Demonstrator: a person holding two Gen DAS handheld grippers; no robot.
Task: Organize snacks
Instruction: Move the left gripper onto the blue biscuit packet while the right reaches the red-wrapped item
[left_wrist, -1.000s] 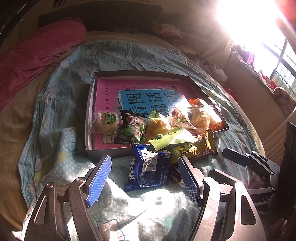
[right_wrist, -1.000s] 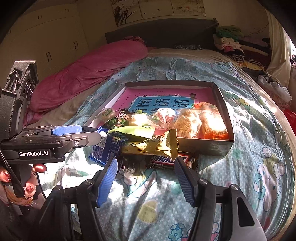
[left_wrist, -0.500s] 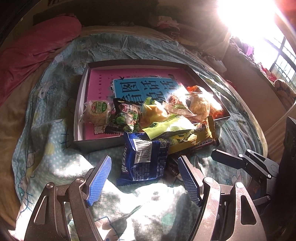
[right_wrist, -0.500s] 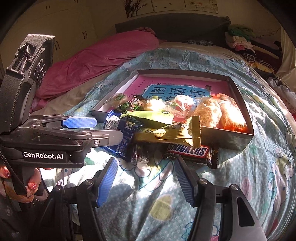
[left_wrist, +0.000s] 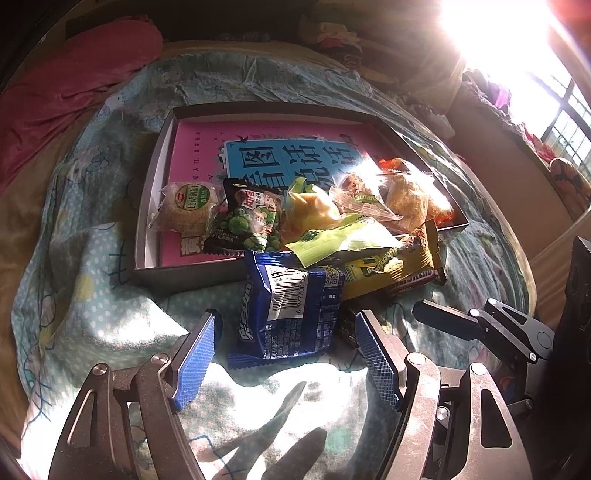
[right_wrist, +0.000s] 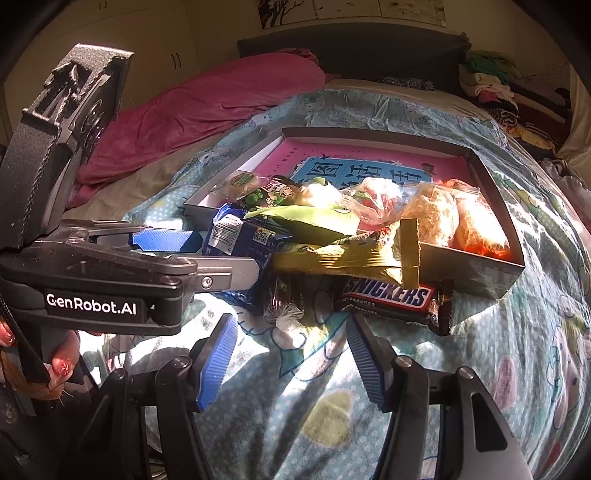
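While astride the blue packet (left_wrist: 291, 314), left fingers (left_wrist: 194, 354) apart

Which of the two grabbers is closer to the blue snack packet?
The left. The left gripper has its open fingers on either side of the blue packet, not pressing it. The right gripper, its jaws closing on nothing, sits off to the side, nearer the Snickers bar.

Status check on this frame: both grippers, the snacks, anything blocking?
Left gripper open at the blue packet, not gripping. Right gripper empty, jaws closing, short of the Snickers bar. Both snacks outside the box. Yellow wrapper overlaps the Snickers.
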